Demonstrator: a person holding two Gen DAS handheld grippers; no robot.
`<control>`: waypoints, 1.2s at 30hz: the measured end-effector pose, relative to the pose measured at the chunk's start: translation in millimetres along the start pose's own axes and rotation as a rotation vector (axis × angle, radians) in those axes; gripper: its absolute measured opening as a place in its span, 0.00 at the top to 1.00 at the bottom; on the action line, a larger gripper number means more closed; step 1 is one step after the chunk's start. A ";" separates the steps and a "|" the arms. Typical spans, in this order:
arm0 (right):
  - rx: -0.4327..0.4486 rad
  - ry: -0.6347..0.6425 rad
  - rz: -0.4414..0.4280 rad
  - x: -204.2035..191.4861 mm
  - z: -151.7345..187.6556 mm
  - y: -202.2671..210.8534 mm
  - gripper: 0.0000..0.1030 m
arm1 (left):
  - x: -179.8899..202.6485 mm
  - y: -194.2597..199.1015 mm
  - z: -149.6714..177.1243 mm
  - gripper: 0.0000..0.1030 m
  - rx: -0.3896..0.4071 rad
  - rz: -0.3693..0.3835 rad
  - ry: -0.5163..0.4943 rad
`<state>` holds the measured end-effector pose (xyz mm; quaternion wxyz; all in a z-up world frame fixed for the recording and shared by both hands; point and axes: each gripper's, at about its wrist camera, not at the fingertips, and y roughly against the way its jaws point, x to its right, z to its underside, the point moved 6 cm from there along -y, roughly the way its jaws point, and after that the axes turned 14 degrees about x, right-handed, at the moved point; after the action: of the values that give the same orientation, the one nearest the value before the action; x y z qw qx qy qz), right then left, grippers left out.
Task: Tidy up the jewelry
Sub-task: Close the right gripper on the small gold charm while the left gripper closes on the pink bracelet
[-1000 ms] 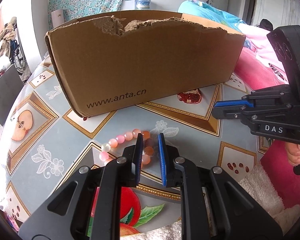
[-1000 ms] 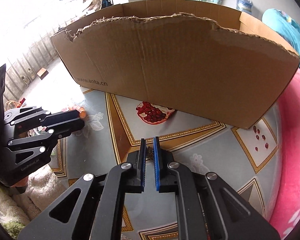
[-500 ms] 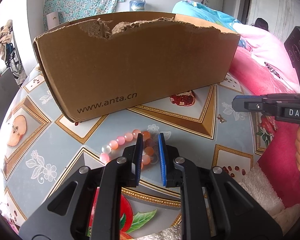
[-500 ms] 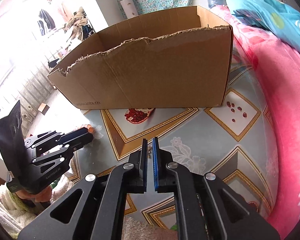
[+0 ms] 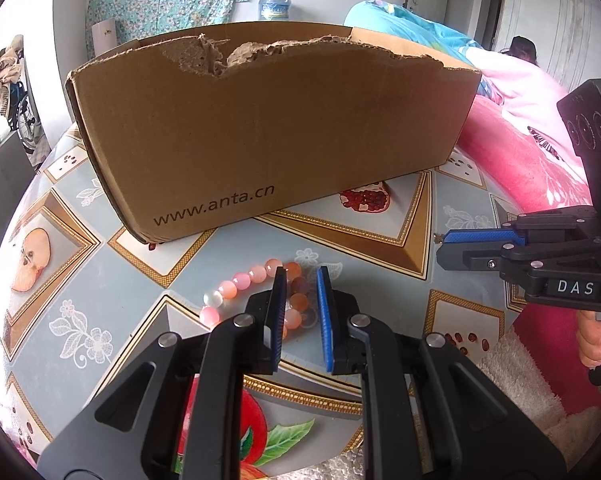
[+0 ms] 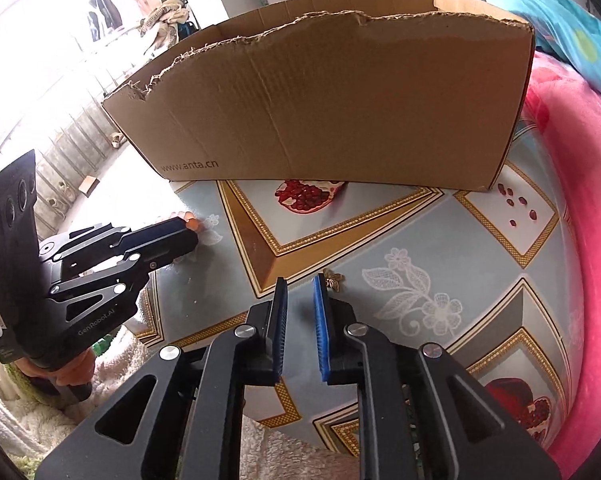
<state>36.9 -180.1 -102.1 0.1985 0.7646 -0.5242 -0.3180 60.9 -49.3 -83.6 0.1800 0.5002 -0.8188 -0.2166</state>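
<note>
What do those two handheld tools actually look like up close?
Both are matte black plastic with linked arms and silver pivot bolts, ending in two flat fingers lined with ribbed blue pads. The right tool bears a white "DAS" label; the left tool reads "GenRobot.AI". Each has a black pistol-style handle.

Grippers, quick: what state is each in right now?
Left gripper: shut on the bead bracelet.
Right gripper: jaws opening, nothing between them; small gold charm beside.

1. Left wrist view: looks forward and down past the left gripper (image 5: 300, 312), close over the patterned tablecloth (image 5: 112, 280); cardboard box (image 5: 268, 136) ahead.
2. Right wrist view: same downward tilt past the right gripper (image 6: 299, 316); box corner ahead-right.
3. Shared: box front, pomegranate print (image 6: 308, 194), each other's gripper; box interior probably hidden in both.
</note>
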 end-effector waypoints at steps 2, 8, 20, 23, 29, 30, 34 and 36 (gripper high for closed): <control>0.007 0.010 0.008 0.0 -1.7 0.8 0.85 | -0.9 0.2 0.0 0.86 0.000 0.003 0.001; 0.020 0.077 0.093 0.6 -6.2 3.7 0.76 | -1.8 0.1 -0.1 0.86 -0.001 0.007 0.006; -0.010 0.216 0.108 -1.7 -7.0 -6.3 0.76 | -2.2 -0.2 -0.1 0.86 -0.004 0.011 0.005; -0.014 0.178 0.121 -1.9 -9.6 -5.4 0.76 | -2.6 -0.7 -0.3 0.86 -0.004 0.010 0.010; -0.035 0.057 0.175 -4.6 -0.8 -1.6 0.76 | -4.5 -0.8 -0.3 0.86 -0.008 0.015 0.024; -0.037 0.057 0.188 -5.5 1.2 -2.0 0.76 | -4.8 -0.7 -0.3 0.86 -0.007 0.017 0.026; -0.016 0.063 0.214 -7.2 -0.3 -5.4 0.77 | -6.1 -0.3 -0.3 0.86 -0.008 0.024 0.034; -0.007 0.056 0.221 -7.5 -0.9 -6.0 0.78 | -6.9 0.3 -0.7 0.86 -0.009 0.029 0.041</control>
<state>39.7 -171.0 -103.2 0.2494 0.7101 -0.5985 -0.2746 64.1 -43.1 -83.4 0.2023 0.4916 -0.8212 -0.2075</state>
